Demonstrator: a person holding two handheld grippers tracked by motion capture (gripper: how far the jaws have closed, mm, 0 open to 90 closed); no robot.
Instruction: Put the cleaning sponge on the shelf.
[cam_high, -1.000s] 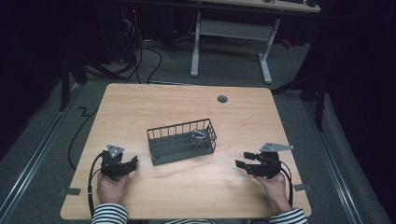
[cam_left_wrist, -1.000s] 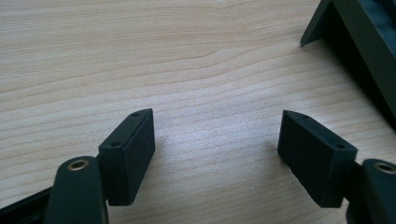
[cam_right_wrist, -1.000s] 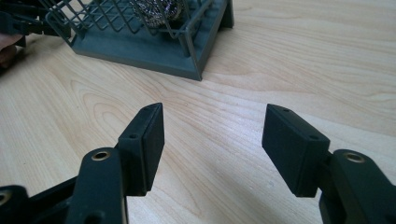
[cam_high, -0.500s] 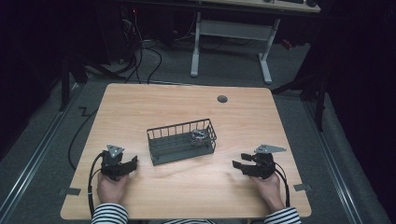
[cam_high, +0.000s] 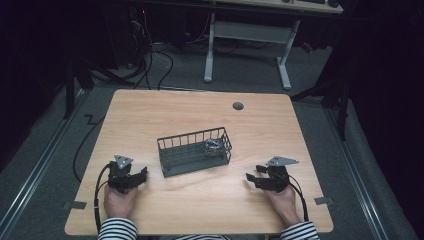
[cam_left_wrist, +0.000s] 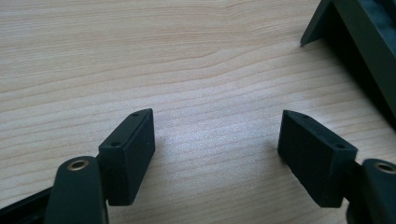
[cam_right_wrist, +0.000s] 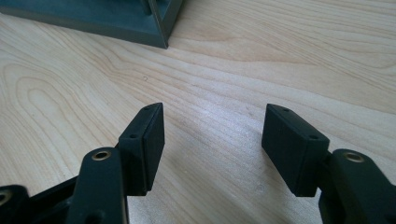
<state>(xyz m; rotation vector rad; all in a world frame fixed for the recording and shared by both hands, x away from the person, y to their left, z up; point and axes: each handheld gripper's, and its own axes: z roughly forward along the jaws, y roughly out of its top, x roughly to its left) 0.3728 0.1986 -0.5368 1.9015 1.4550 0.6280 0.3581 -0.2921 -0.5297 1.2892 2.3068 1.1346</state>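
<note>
- The wire basket (cam_high: 195, 152) stands in the middle of the tabletop (cam_high: 150, 115), and a small crumpled metallic object (cam_high: 214, 146) lies inside it at its right end; what that object is cannot be told from here.
- The left tongs (cam_high: 141, 175) rest low over the tabletop near the front left, well apart from the basket's left end. In the left gripper view their jaws stand spread with only bare wood between them, and a dark corner of the basket (cam_left_wrist: 359, 42) shows at the upper right.
- The right tongs (cam_high: 252, 178) sit at the front right, pointing toward the basket. Their jaws are likewise parted and grasp nothing; the right gripper view shows the basket's base corner (cam_right_wrist: 154, 28) ahead and to the left.
- Judgement: the work looks to be at its starting step, with both hands parked and nothing picked up yet.
- The next move most likely calls for the right tongs, being nearer the object, to rise over the basket's rim, come down from above at the right end, and close on the object without catching the wires. The left tongs could steady the basket's near wall.
</note>
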